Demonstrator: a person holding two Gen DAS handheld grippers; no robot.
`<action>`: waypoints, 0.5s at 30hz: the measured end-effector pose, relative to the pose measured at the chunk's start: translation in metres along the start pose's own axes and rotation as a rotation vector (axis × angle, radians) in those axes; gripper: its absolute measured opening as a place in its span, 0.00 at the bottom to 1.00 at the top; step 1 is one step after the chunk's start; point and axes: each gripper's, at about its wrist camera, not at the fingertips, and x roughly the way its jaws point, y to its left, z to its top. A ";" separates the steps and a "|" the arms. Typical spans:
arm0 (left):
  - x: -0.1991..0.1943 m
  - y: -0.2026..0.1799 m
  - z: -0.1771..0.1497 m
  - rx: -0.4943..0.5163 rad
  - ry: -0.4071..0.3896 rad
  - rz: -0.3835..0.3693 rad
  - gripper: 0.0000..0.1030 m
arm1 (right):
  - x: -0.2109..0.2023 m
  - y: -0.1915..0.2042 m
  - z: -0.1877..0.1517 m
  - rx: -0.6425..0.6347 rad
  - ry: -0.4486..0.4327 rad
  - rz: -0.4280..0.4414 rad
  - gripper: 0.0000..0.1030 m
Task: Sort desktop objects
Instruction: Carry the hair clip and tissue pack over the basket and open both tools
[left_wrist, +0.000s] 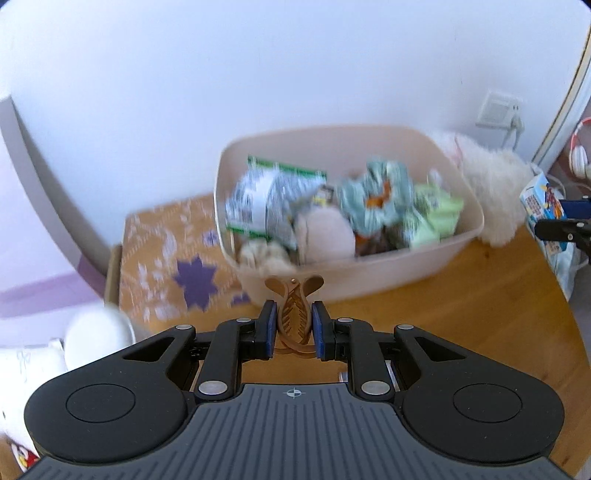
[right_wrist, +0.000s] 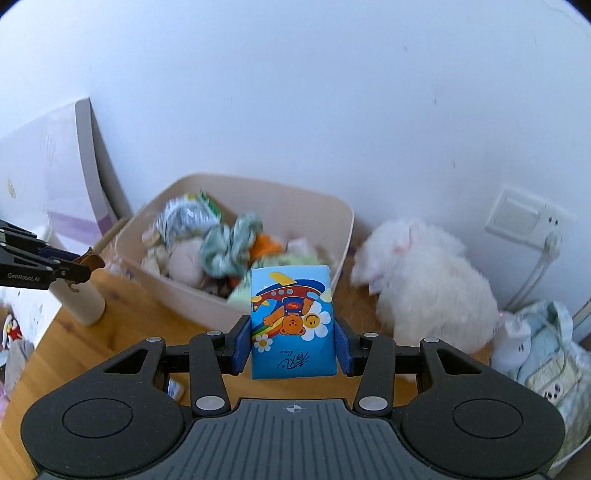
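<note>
My left gripper (left_wrist: 293, 325) is shut on a brown hair claw clip (left_wrist: 293, 314), held above the wooden table just in front of a beige bin (left_wrist: 388, 273). The bin holds snack packets, a scrunchie and soft items. My right gripper (right_wrist: 291, 343) is shut on a blue tissue pack with a cartoon bear (right_wrist: 291, 321), held near the bin's (right_wrist: 192, 295) front right corner. The left gripper (right_wrist: 70, 271) with the clip (right_wrist: 90, 261) shows at the left of the right wrist view. The tissue pack (left_wrist: 543, 206) shows at the right edge of the left wrist view.
A white plush toy (right_wrist: 424, 284) lies right of the bin by the wall. A light blue bag (right_wrist: 543, 354) sits at the far right. A white cup (right_wrist: 81, 306) stands left of the bin. An orange patterned box (left_wrist: 173, 258) lies left of the bin. A wall socket (right_wrist: 524, 218) is behind.
</note>
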 end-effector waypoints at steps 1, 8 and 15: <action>0.001 0.000 0.007 0.006 -0.011 0.005 0.19 | 0.001 0.001 0.004 -0.002 -0.006 -0.004 0.42; 0.010 -0.003 0.047 0.034 -0.076 0.026 0.19 | 0.016 0.003 0.036 -0.025 -0.043 -0.030 0.42; 0.034 -0.004 0.068 0.010 -0.094 0.049 0.19 | 0.044 0.007 0.061 -0.013 -0.063 -0.051 0.42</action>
